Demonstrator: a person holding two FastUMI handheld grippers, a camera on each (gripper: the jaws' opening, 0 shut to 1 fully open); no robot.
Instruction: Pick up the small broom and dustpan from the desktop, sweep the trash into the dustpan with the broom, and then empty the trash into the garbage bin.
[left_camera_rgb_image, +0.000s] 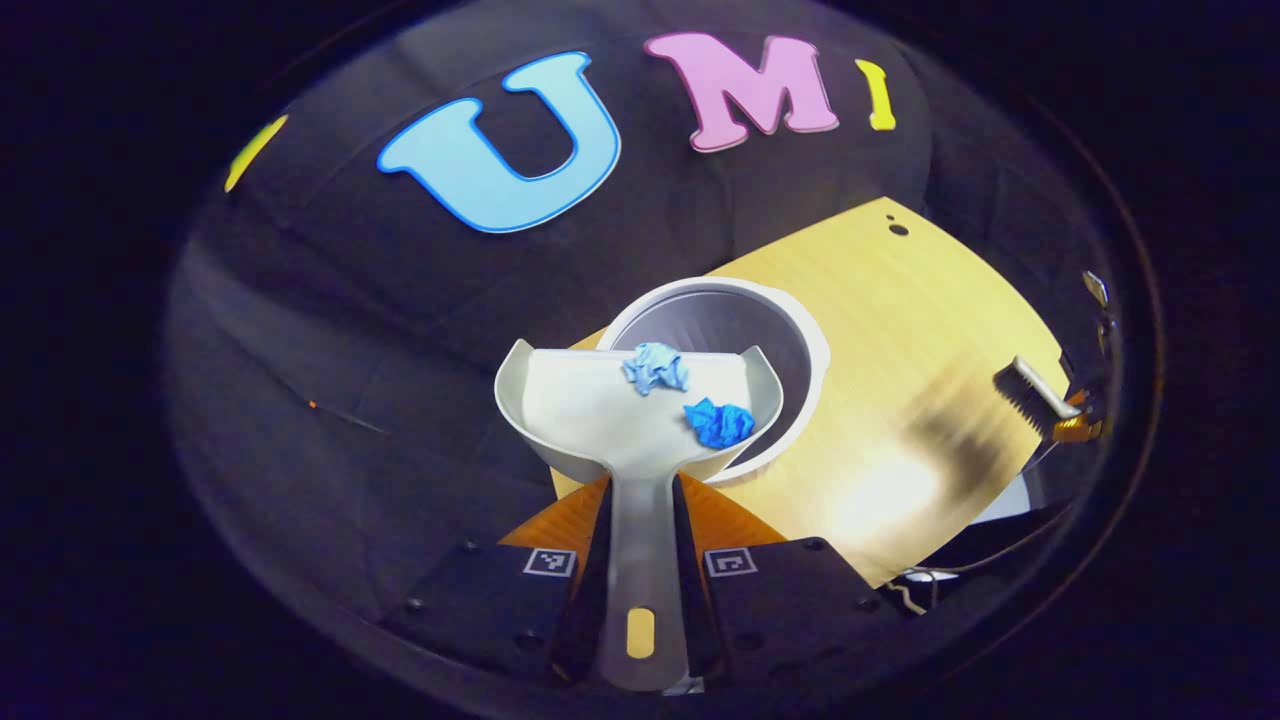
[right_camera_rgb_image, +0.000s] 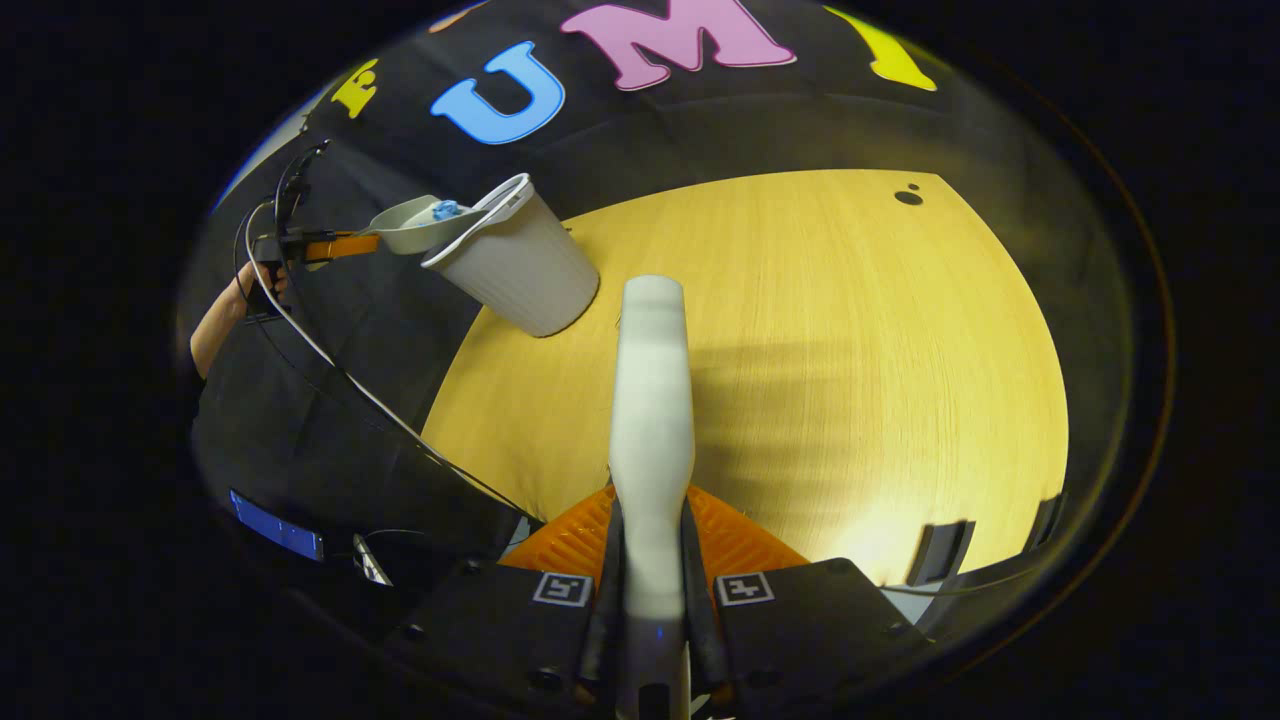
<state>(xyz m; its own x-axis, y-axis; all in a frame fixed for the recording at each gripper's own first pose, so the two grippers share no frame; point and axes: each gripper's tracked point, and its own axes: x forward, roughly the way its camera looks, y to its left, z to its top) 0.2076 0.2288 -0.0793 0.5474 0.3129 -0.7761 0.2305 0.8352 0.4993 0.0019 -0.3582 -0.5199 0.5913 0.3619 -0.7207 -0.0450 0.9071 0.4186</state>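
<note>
My left gripper is shut on the handle of a pale grey dustpan. Two crumpled paper pieces lie in the pan, a light blue one at its front lip and a darker blue one behind it. The pan's lip hangs over the open white garbage bin. In the right gripper view the dustpan meets the rim of the bin, held by the left gripper. My right gripper is shut on the broom's pale handle above the table. The broom's dark bristles show at far right.
The bin stands at the left corner of the yellow wooden table. A person's hand and trailing cables are left of the table. A small dark hole marks the far corner. Dark objects sit at the near right edge.
</note>
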